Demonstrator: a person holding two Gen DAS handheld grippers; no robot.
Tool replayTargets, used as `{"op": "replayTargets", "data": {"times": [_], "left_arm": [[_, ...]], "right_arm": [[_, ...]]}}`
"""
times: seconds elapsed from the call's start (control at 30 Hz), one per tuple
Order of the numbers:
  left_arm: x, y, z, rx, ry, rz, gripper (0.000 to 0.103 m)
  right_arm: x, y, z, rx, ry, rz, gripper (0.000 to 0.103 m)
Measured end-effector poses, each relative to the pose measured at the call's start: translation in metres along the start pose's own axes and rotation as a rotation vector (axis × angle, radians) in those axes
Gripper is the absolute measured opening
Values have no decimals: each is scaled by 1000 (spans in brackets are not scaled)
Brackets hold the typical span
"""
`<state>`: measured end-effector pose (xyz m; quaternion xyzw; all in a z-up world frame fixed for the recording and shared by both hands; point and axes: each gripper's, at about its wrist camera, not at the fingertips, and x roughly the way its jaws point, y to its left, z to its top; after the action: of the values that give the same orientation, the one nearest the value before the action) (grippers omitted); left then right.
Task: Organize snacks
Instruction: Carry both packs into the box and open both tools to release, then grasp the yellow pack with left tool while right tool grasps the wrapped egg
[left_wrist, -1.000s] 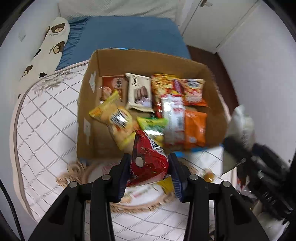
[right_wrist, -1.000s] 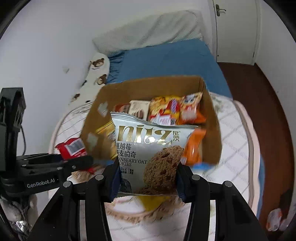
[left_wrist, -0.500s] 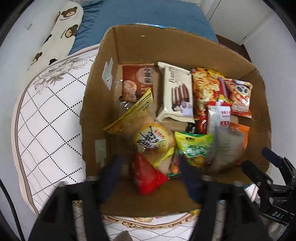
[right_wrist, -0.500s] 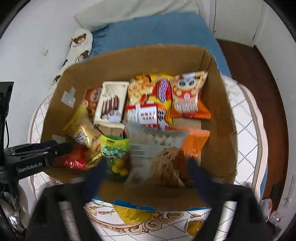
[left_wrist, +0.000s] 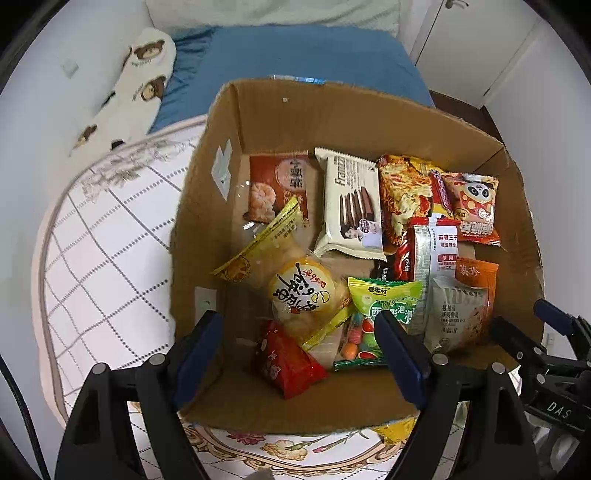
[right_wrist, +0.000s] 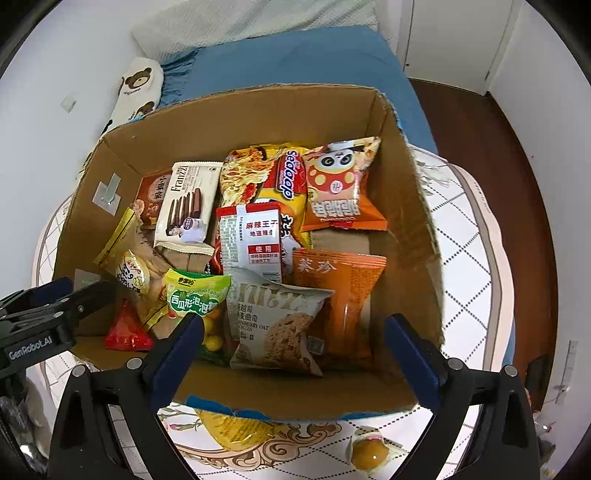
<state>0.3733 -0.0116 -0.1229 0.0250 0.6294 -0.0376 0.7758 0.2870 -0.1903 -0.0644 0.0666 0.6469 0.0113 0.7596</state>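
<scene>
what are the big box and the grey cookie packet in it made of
The box looks like plain brown cardboard: matte, with frayed, ragged rims. The cookie packet looks like thin plastic or foil film, going by its glossy sheen, creases and crimped top edge.

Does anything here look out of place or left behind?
Yes. Two snacks lie outside the cardboard box, on the patterned cloth in front of it: a yellow packet partly tucked under the box's near edge, and a small round yellow sweet nearby. Everything else sits inside, loosely piled.
</scene>
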Motion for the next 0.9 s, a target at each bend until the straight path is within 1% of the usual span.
{"op": "replayTargets", "data": {"times": [0.2, 0.33, 0.63, 0.9], "left_arm": [[-31, -4, -14, 7, -88, 19, 84], [-56, -11, -30, 22, -158, 13, 84], [-98, -22, -64, 38, -246, -11, 84], [-132, -21, -98, 29, -318, -36, 84]], "right_arm": [[-22, 3, -10, -22, -62, -29, 100], [-44, 2, -20, -17, -120, -29, 100], [-100, 6, -50, -30, -241, -23, 100], [-144, 12, -80, -55, -333, -34, 100]]}}
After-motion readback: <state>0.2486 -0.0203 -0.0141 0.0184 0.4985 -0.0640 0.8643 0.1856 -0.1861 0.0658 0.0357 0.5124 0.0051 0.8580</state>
